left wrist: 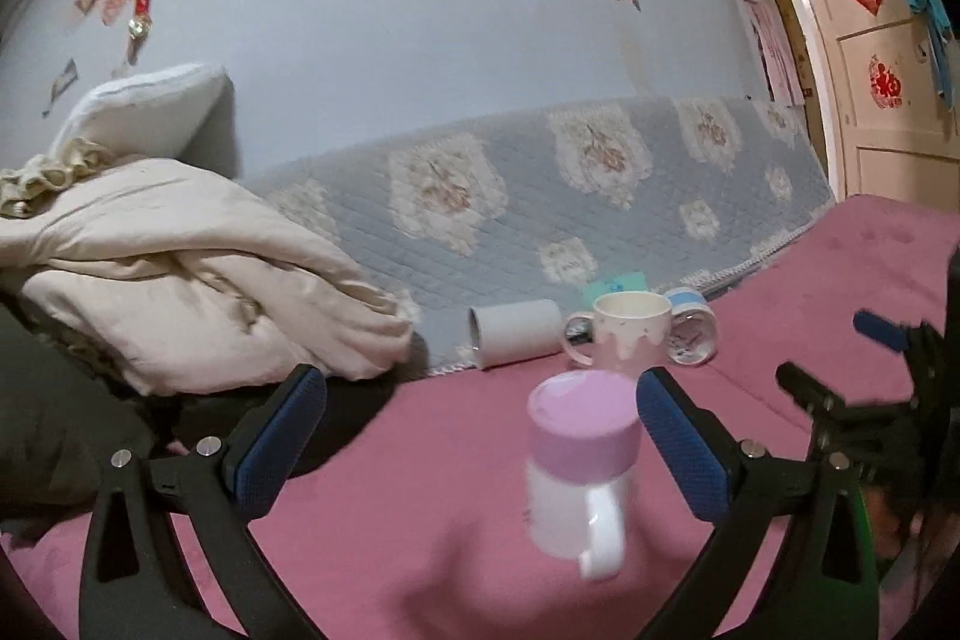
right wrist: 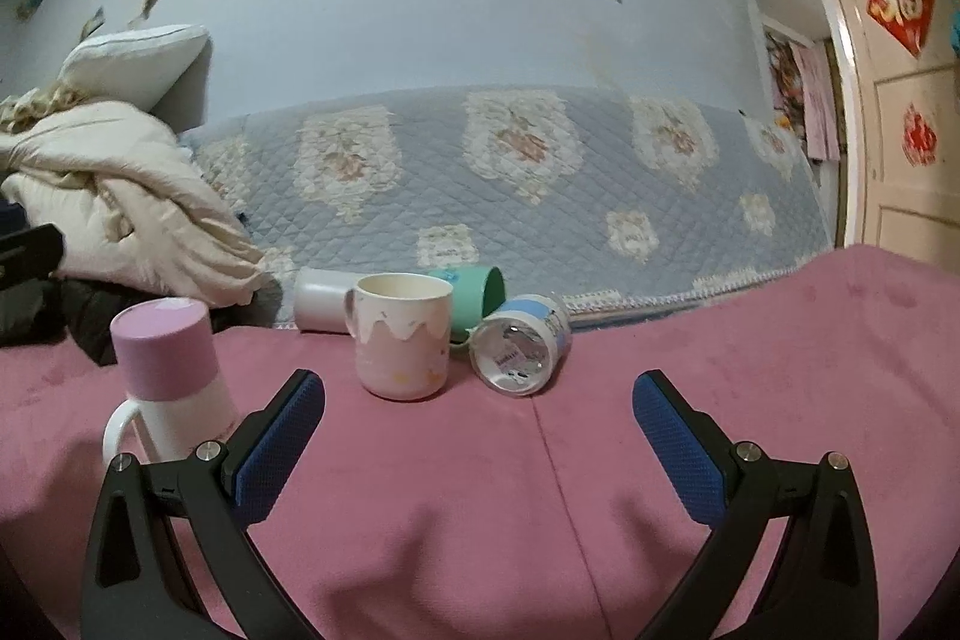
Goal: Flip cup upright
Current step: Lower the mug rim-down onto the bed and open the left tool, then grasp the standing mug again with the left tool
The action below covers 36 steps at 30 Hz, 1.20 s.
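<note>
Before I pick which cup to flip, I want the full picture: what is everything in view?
Lidded mug: 1, white with lilac lid, front left, upright.
Drip-pattern mug: 1, cream and pink, centre, upright.
Grey cup: 1, on its side, behind.
Green cup: 1, on its side, behind.
Blue cup: 1, on its side, mouth towards camera.
Pink cover: 1, under the cups.
Quilt: 1, blue floral, behind.
Beige bedding: heaped left.
Left gripper: open, around lidded mug.
Right gripper: open, empty.

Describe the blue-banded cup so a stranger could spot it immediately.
Start at the pink blanket where it meets the quilted floral cover. In the cluster of cups there, the blue-banded cup is rightmost, lying on its side, its printed round end facing the camera, beside the upright drip-pattern mug.
</note>
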Each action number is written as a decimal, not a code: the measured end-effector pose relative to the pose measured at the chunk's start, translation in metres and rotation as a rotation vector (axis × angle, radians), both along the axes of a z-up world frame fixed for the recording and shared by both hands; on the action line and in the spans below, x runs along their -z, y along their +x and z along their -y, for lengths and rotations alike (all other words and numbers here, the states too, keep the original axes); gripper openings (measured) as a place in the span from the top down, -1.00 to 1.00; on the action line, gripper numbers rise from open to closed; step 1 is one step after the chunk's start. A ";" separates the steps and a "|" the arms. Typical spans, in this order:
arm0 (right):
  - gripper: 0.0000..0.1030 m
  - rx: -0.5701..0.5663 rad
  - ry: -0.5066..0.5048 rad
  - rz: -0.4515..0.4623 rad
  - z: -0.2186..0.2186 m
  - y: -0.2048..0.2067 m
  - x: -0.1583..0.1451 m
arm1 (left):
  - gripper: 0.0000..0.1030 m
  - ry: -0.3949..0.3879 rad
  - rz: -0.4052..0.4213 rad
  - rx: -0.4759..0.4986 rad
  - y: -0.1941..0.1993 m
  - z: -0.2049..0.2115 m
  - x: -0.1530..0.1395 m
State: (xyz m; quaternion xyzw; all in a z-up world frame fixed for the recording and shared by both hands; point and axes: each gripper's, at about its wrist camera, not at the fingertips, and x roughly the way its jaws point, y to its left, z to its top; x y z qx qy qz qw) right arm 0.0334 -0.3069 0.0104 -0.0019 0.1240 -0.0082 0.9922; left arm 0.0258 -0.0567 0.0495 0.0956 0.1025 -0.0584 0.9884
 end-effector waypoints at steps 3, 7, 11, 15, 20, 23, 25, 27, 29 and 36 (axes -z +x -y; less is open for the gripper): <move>-1.00 -0.009 -0.001 0.009 -0.001 -0.002 -0.001 | -1.00 0.016 0.057 -0.002 -0.010 -0.012 0.010; -1.00 -0.039 0.012 0.025 0.001 -0.004 -0.003 | -1.00 0.008 0.057 -0.021 -0.011 -0.026 0.027; -1.00 -0.050 0.005 0.067 -0.001 -0.013 -0.005 | -1.00 -0.036 0.081 -0.030 -0.018 -0.035 0.032; -1.00 -0.061 -0.003 0.053 -0.004 -0.012 -0.004 | -1.00 -0.024 0.106 -0.049 -0.022 -0.033 0.036; -1.00 -0.061 -0.006 0.046 -0.005 -0.010 -0.004 | -1.00 -0.036 0.112 -0.055 -0.023 -0.036 0.038; -1.00 -0.063 -0.010 0.043 -0.005 -0.009 -0.004 | -1.00 -0.052 0.107 -0.057 -0.022 -0.040 0.038; -1.00 -0.067 -0.015 0.037 -0.006 -0.008 -0.003 | -1.00 -0.056 0.097 -0.057 -0.020 -0.040 0.038; -1.00 -0.073 -0.016 0.028 -0.006 -0.006 -0.002 | -1.00 -0.054 0.072 -0.057 -0.016 -0.039 0.039; -1.00 -0.075 -0.009 0.017 -0.005 -0.003 0.000 | -1.00 -0.076 0.003 -0.004 -0.008 -0.041 0.038; -1.00 -0.077 0.015 0.003 0.001 -0.001 0.002 | -0.25 -0.022 -0.309 0.175 0.015 -0.009 0.046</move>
